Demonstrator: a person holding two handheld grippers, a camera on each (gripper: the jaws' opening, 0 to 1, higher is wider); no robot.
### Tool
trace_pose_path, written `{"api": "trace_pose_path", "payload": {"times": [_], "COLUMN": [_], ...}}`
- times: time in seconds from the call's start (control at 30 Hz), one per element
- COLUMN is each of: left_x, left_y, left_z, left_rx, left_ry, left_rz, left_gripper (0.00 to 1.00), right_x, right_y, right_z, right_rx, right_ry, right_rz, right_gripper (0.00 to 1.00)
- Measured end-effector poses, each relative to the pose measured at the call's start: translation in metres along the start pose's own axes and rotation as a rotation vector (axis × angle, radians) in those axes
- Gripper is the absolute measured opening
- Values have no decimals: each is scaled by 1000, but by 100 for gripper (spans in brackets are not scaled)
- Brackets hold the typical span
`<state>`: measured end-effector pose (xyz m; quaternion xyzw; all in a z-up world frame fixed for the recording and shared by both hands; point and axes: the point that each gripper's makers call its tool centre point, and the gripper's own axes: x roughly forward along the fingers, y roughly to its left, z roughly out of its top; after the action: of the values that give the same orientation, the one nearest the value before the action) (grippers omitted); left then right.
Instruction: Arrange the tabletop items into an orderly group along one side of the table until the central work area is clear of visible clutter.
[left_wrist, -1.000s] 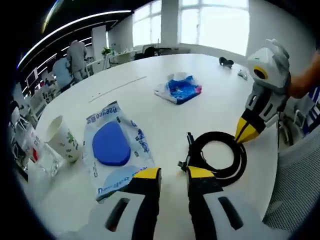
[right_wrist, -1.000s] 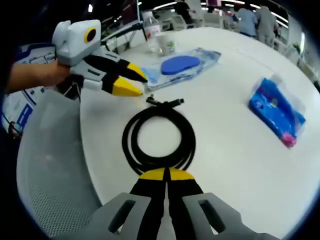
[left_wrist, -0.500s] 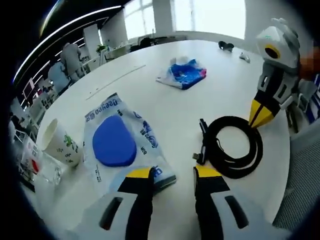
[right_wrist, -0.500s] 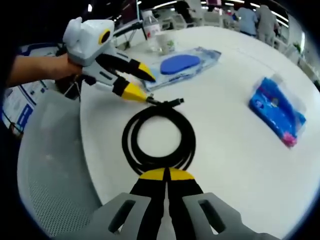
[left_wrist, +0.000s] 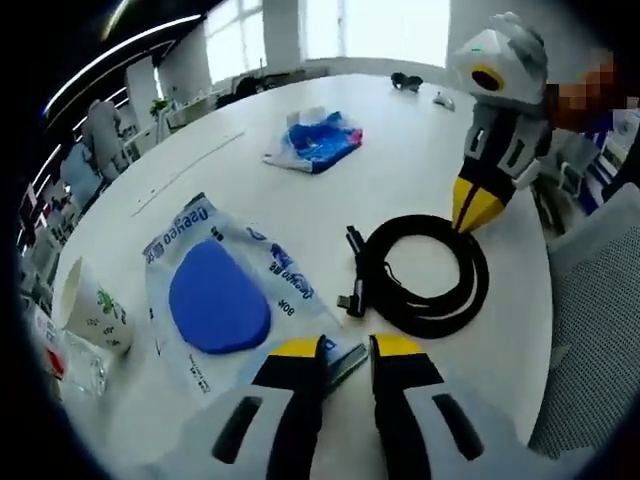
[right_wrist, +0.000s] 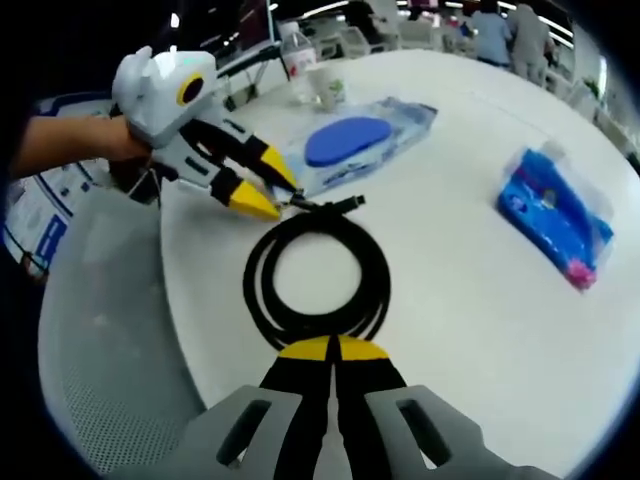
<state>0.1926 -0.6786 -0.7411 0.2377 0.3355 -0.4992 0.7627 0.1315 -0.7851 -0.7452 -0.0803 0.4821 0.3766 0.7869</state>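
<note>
**A:** What had changed over that last second?

**B:** The left gripper (left_wrist: 345, 352) had swung off the coiled black cable (left_wrist: 420, 275) and onto the near corner of the clear packet with the blue pad (left_wrist: 225, 300), narrowing from a wider gap half a second before. The right gripper (right_wrist: 331, 349) hadn't budged.

**A:** Meaning what for the tidying?

**B:** I'd judge the packet was about to be dragged to one side. Going left to right in the left gripper view, a paper cup (left_wrist: 90, 308) stood at the table (left_wrist: 300, 215) edge, then the packet, the blue wrapped pack (left_wrist: 315, 143) farther off, and the cable.

**A:** And the jaws?

**B:** The left pair stood narrowly apart with the packet's corner between them. The right pair sat pressed together on the cable's near loop.
</note>
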Motion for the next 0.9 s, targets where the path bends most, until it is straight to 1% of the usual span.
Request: {"api": "trace_pose_path", "payload": {"times": [0.07,0.13,0.2,0.3,0.4,0.53,0.57,0.77,0.83,0.9], "left_x": [-2,-4,-8,-11,-16,-22,-25,-32,-35,-39], "left_y": [5,11,15,21,32,44,48,55,57,62], "left_z": [1,-1,-5,-13,-18,-23,-25,-28,-27,-24], "left_rx": [17,2,-20,-27,-62,-42,-50,-75,-107,-200], "left_ry": [-11,-18,-20,-5,-3,6,12,4,-3,-46], "left_rz": [36,72,89,120,168,223,250,344,377,410], "left_gripper": [19,25,27,30,34,37,37,44,48,54], "right_x": [1,0,0,0,1,0,0,1,1,1], "right_y": [-1,-1,-1,0,-1,-1,-1,-2,-2,-3], "right_z": [0,0,0,1,1,1,1,1,1,2], "right_rx": [3,15,22,12,11,20,14,18,28,37], "right_ry": [1,-2,-7,-12,-15,-11,-8,-7,-13,-18], "right_rz": [2,4,5,0,2,7,6,7,8,9], "right_gripper": [0,0,0,0,0,0,0,0,0,0]}}
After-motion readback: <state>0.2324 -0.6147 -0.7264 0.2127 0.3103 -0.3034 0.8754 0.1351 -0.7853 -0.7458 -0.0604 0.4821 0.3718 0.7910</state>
